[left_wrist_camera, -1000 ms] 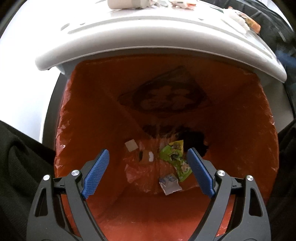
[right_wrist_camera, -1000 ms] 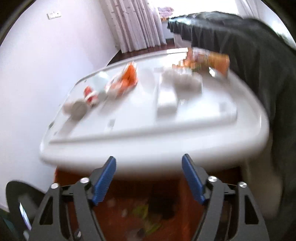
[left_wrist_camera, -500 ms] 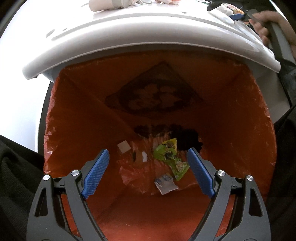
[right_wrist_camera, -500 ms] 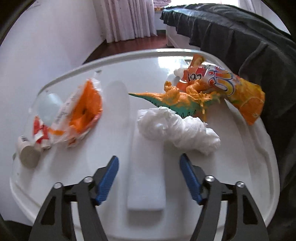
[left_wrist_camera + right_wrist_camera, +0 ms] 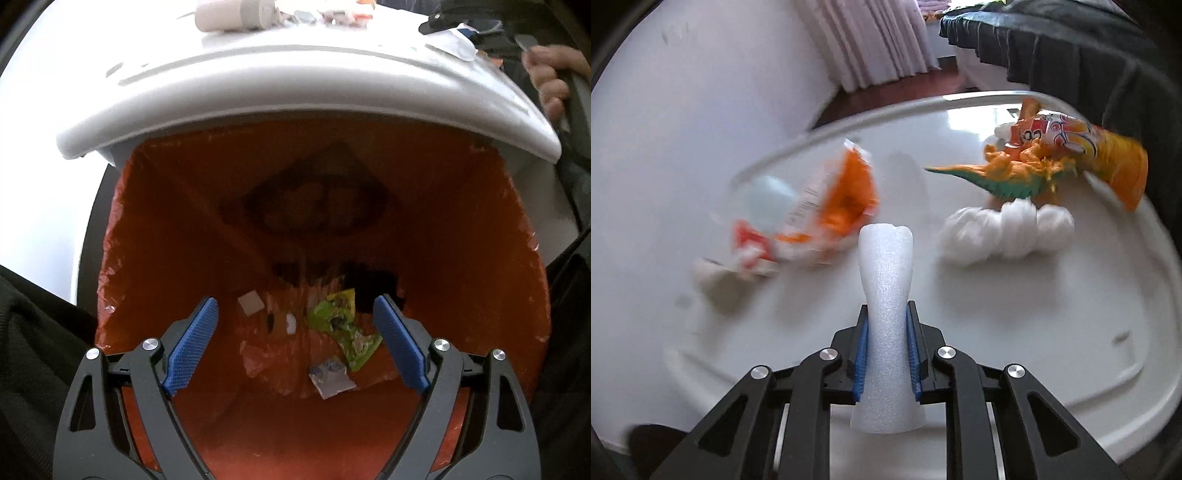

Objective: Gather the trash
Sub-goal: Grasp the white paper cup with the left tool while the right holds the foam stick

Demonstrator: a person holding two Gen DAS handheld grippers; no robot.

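Note:
My right gripper (image 5: 886,354) is shut on a white foam strip (image 5: 886,288), squeezed narrow between the blue pads and held just above the white table (image 5: 1052,332). On the table lie a crumpled white tissue (image 5: 1004,236), an orange snack wrapper (image 5: 846,195), an orange drink pouch (image 5: 1082,144) and an orange and green toy dinosaur (image 5: 1015,177). My left gripper (image 5: 295,339) is open and empty over the mouth of a bin with an orange liner (image 5: 166,229). A green wrapper (image 5: 340,321) and small scraps lie at the bin's bottom.
The table's white rim (image 5: 295,96) overhangs the far side of the bin. A pale cylinder (image 5: 232,14) lies on the table near that rim. A black bed cover (image 5: 1089,48) lies behind the table, and a white wall (image 5: 701,92) stands at the left.
My right gripper has moved in over the table, shut on the foam strip and raised it. My left gripper stays open over the bin, with only a slight shift.

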